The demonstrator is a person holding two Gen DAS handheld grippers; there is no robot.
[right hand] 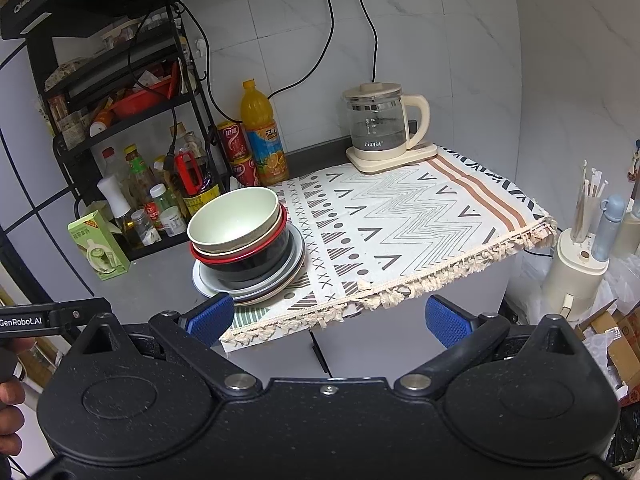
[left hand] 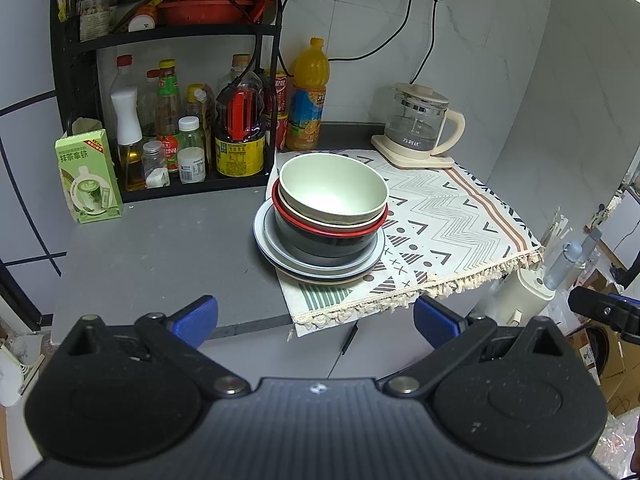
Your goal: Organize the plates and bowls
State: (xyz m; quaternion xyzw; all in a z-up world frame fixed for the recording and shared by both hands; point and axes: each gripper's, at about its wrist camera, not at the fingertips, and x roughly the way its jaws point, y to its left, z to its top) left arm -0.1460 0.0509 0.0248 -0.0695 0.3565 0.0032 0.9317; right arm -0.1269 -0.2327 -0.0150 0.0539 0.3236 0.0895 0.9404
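One stack of dishes stands at the left edge of the patterned cloth (left hand: 448,216) (right hand: 400,216). A pale green bowl (left hand: 334,188) (right hand: 234,218) sits on top, nested in a cream bowl and a red-rimmed black bowl (left hand: 328,236) (right hand: 248,262). Under them lie grey-blue plates (left hand: 268,246) (right hand: 204,280). My left gripper (left hand: 316,318) is open, held back from the counter's front edge and below the stack. My right gripper (right hand: 330,316) is open too, in front of the cloth's fringe, right of the stack. Both hold nothing.
A black rack (left hand: 72,92) (right hand: 68,160) of sauce bottles stands at the back left, with a green carton (left hand: 88,178) (right hand: 100,246) in front. An orange juice bottle (left hand: 308,96) (right hand: 262,132) and a glass kettle (left hand: 420,124) (right hand: 380,124) stand at the back. Bare grey counter (left hand: 160,252) lies left of the stack.
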